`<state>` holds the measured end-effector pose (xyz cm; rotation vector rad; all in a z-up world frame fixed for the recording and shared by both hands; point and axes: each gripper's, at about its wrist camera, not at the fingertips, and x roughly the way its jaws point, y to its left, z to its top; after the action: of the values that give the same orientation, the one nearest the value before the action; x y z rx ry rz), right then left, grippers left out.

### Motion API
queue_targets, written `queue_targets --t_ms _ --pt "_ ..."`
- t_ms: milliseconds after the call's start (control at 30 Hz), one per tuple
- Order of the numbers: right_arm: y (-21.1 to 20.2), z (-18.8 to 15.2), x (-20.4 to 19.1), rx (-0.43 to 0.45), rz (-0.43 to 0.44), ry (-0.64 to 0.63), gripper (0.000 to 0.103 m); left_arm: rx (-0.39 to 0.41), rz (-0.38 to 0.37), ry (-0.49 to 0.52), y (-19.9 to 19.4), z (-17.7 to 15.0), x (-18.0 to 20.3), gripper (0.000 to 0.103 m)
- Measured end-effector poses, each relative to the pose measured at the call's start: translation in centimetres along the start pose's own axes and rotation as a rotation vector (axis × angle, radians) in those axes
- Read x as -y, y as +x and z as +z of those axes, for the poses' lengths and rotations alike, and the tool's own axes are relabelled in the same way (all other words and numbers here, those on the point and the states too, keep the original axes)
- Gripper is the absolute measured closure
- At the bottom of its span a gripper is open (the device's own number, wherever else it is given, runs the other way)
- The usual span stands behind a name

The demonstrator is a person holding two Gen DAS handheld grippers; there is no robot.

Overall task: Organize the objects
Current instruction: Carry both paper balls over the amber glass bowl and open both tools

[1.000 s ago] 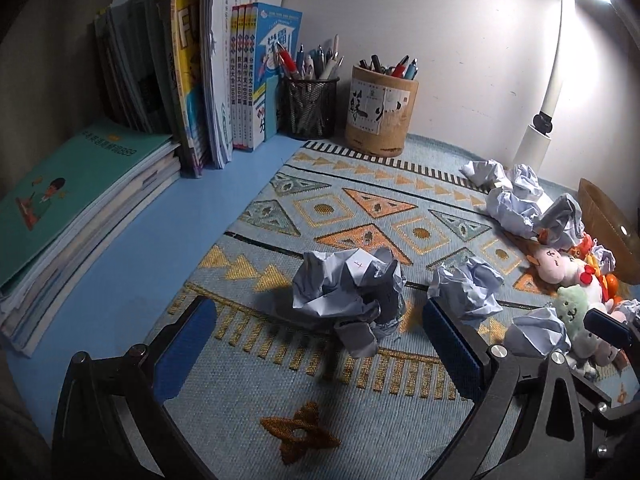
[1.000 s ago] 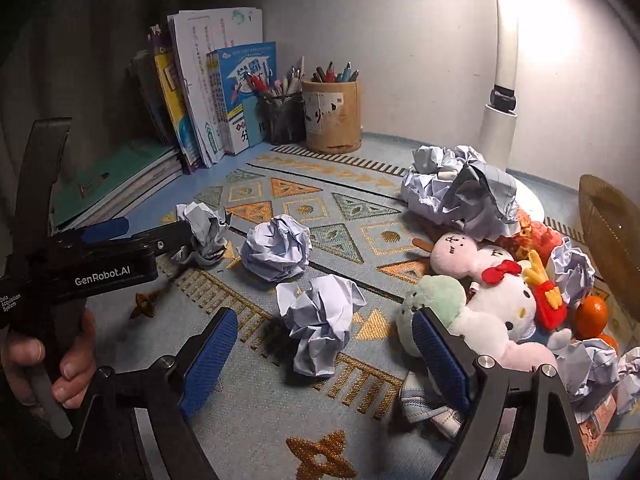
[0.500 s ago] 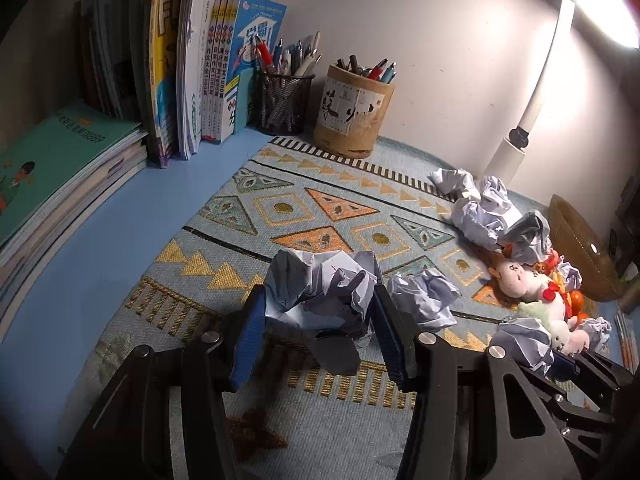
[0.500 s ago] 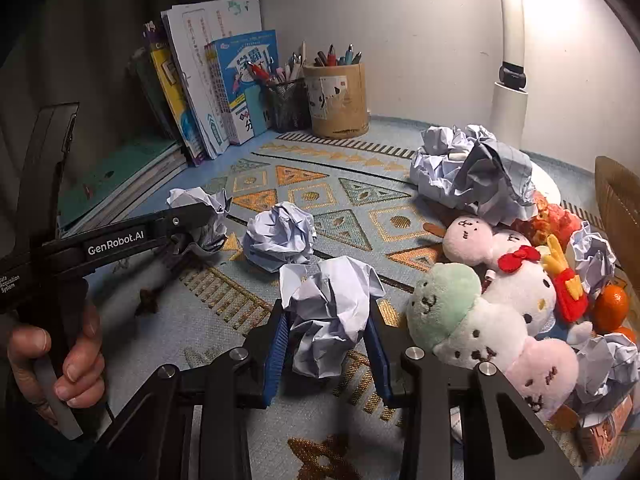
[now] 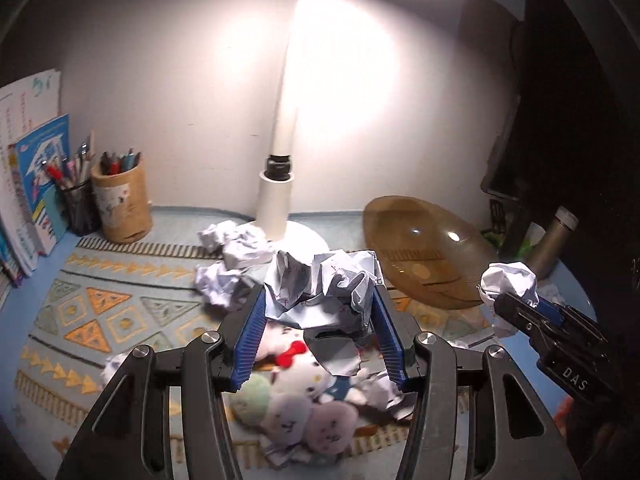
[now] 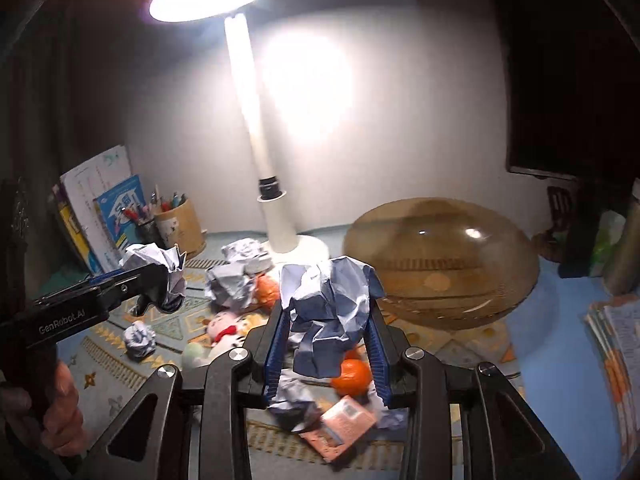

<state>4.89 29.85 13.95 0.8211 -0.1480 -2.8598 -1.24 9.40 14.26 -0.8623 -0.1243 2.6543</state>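
Observation:
My left gripper (image 5: 318, 316) is shut on a crumpled paper ball (image 5: 320, 288) and holds it in the air above the plush toys (image 5: 296, 396). It also shows at the left of the right wrist view (image 6: 160, 280). My right gripper (image 6: 328, 328) is shut on another crumpled paper ball (image 6: 328, 304), lifted above an orange (image 6: 352, 376). The right gripper with its ball (image 5: 508, 280) shows at the right of the left wrist view. A brown glass bowl (image 6: 440, 256) stands just beyond both grippers.
A white desk lamp (image 6: 276, 216) stands at the back centre, with more paper balls (image 5: 236, 252) at its base. Pen holders (image 5: 120, 204) and upright books (image 5: 32, 184) are at the back left. A pink packet (image 6: 344, 420) lies below the right gripper.
Both grippers have risen off the mat with their paper balls and swung right toward the brown bowl and the lamp. One second ago both were open around the balls.

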Motion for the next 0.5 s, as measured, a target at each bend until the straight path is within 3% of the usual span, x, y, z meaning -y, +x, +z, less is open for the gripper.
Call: queue_targets --t_ms 100,167,333,433,467,500 --pt "1.5 2.0 5.6 -0.016 -0.081 0.103 0.067 -0.046 -0.063 0.038 4.4 1.6 4.5 0.054" --pt "2.9 2.7 8.2 -0.040 -0.083 0.131 0.067 -0.103 -0.063 0.068 7.5 1.9 6.7 0.054" --pt "5.6 3.1 10.9 -0.070 -0.103 0.122 0.067 -0.133 -0.092 0.079 12.1 2.0 9.3 0.053" --pt "6.7 3.3 11.6 -0.084 -0.120 0.114 0.064 -0.125 -0.065 0.110 13.2 1.9 10.4 0.035" --pt "7.0 3.3 11.9 -0.091 -0.121 0.120 0.057 -0.133 -0.055 0.109 13.6 2.0 10.5 0.021" --pt "7.3 3.3 12.3 -0.086 -0.120 0.130 0.052 -0.129 -0.047 0.101 13.7 2.0 10.3 0.015"
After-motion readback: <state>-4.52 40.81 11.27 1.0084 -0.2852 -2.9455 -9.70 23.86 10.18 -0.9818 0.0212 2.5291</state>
